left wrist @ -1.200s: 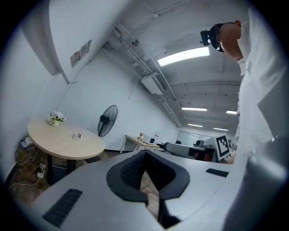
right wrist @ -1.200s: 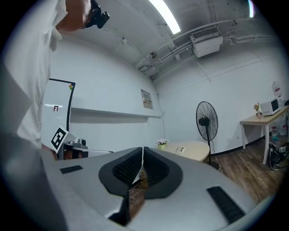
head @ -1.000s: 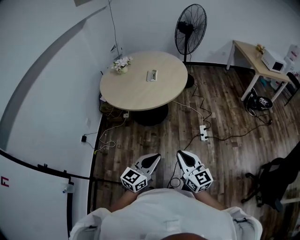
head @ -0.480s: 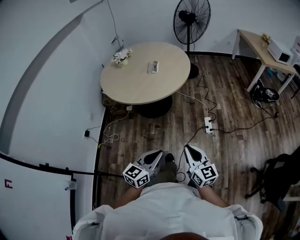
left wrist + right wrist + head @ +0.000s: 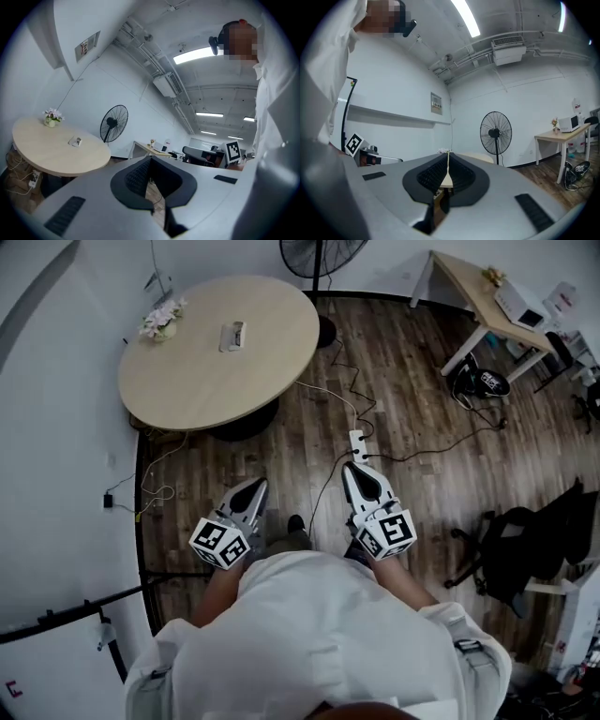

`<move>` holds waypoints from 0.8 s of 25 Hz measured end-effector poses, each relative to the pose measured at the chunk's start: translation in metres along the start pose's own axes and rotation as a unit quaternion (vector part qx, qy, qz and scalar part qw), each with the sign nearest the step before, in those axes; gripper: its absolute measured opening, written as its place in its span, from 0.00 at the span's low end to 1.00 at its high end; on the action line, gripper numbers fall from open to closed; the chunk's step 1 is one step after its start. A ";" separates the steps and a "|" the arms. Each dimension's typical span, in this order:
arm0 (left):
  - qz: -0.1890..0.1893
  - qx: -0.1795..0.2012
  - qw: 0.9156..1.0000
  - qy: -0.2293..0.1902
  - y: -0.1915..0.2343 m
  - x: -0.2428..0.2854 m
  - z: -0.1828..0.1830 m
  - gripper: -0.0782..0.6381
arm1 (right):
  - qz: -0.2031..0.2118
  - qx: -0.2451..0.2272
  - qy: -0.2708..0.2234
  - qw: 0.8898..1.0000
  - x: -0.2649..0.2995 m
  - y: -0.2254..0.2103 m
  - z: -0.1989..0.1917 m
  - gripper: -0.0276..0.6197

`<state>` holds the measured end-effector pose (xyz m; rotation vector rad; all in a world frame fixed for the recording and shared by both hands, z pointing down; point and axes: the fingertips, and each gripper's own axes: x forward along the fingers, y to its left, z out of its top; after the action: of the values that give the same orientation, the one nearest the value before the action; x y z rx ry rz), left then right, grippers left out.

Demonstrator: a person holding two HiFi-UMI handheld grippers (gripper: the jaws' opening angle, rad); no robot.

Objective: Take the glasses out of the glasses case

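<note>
Head view: the glasses case lies on the round table, near a small pot of flowers — too small to tell whether it is open. Well apart from it, close to the person's body, the left gripper and right gripper hang over the wooden floor — each with jaws pressed together, nothing between them.
</note>
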<state>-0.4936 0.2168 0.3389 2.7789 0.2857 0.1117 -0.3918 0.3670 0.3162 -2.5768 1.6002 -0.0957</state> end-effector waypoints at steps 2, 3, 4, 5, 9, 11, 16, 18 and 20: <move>-0.008 0.010 1.000 -0.008 0.009 0.032 0.012 0.12 | -0.008 -0.002 -0.006 1.000 0.013 -0.027 0.007 0.08; -0.017 0.014 1.000 -0.010 0.010 0.049 0.015 0.12 | -0.016 -0.004 -0.009 1.000 0.016 -0.041 0.011 0.08; -0.026 0.015 0.999 -0.011 0.010 0.063 0.018 0.12 | -0.024 -0.007 -0.011 1.000 0.018 -0.054 0.015 0.08; -0.034 0.017 0.999 -0.013 0.012 0.076 0.020 0.12 | -0.031 -0.009 -0.013 0.999 0.022 -0.065 0.018 0.08; -0.039 0.014 0.999 -0.020 0.037 0.107 0.025 0.12 | -0.046 -0.010 -0.010 0.999 0.050 -0.094 0.020 0.08; -0.034 0.001 0.999 -0.021 0.050 0.114 0.021 0.12 | -0.047 -0.010 -0.004 0.999 0.061 -0.101 0.019 0.08; -0.021 -0.031 0.999 -0.016 0.083 0.131 0.006 0.12 | -0.049 -0.011 0.020 0.999 0.084 -0.122 0.015 0.08; -0.017 -0.041 0.999 -0.013 0.095 0.139 0.003 0.12 | -0.050 -0.013 0.024 0.998 0.091 -0.129 0.019 0.08; -0.013 -0.046 0.999 -0.012 0.107 0.151 0.006 0.12 | -0.051 -0.012 0.026 0.998 0.100 -0.137 0.022 0.08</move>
<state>-0.3260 0.1483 0.3768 2.6831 0.3031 0.0821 -0.2230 0.3389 0.3115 -2.6955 1.4938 -0.1556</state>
